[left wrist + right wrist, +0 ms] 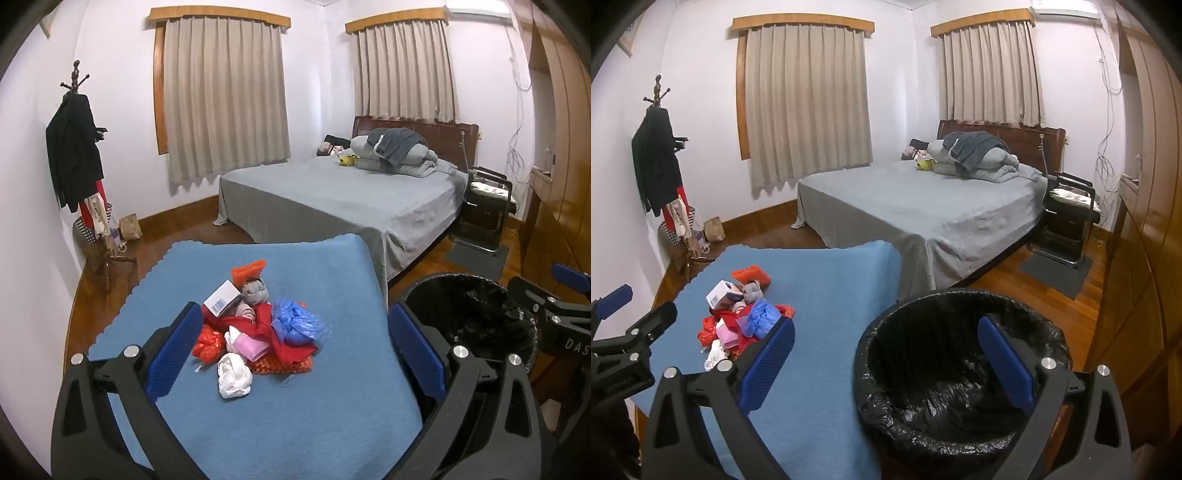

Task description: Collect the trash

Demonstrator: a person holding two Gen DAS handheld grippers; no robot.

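Note:
A pile of trash (255, 325) lies on a blue-covered table (295, 406): a white box (221, 297), a blue plastic bag (297, 321), red wrappers, a pink piece and a white crumpled wad (234, 374). The pile also shows in the right wrist view (742, 317). A bin with a black liner (960, 369) stands right of the table; it also shows in the left wrist view (476, 317). My left gripper (291, 354) is open and empty, above the table just short of the pile. My right gripper (886, 365) is open and empty, over the bin's left rim.
A bed with a grey cover (343, 199) stands beyond the table. A coat rack with clothes (77, 162) stands at the left wall. A chair (484, 206) and a wooden wardrobe (561, 184) are at the right. Wooden floor lies around.

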